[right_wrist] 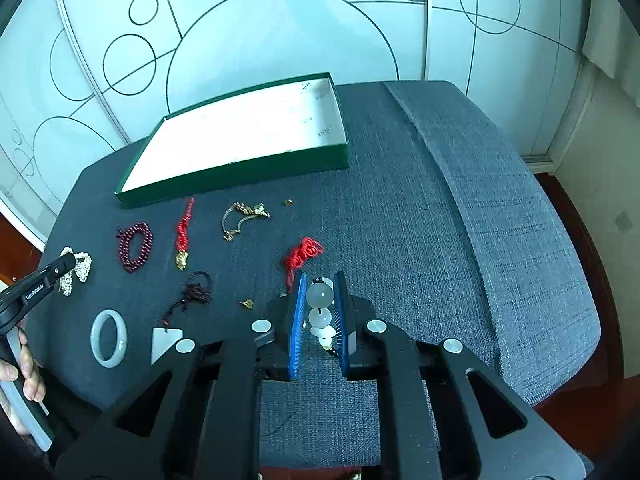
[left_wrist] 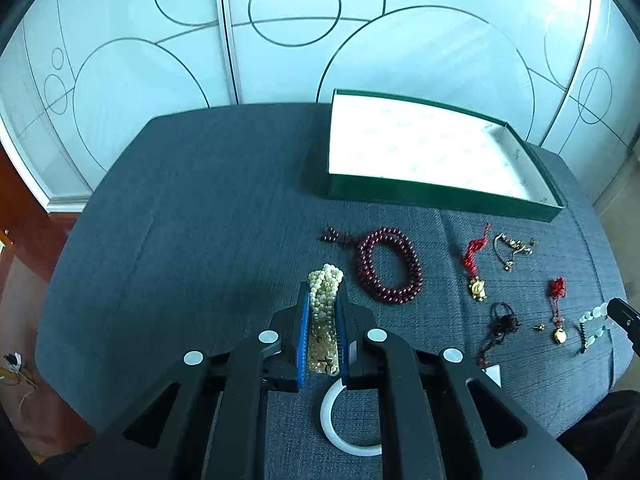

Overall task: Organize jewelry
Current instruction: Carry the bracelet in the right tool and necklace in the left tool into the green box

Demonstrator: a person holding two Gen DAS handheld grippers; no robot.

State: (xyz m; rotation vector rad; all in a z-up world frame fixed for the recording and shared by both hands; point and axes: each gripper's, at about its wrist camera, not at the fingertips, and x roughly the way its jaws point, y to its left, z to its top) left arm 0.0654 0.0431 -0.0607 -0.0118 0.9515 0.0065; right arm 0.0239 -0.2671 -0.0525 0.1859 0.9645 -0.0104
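Left hand-held gripper (left_wrist: 323,312): clamped on pearl strand (left_wrist: 325,280).
Right hand-held gripper (right_wrist: 320,308): clamped on white beads (right_wrist: 320,296).
Advice: carry both steadily to box (left_wrist: 432,194) ahead.

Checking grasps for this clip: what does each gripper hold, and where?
Left gripper: pearl strand, bunched mid-length. Right gripper: pale bead bracelet, pinched across its beads.

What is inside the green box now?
The green box shows only its white lining; no jewelry lies in it. Its near wall hides a thin strip of the floor in both views.
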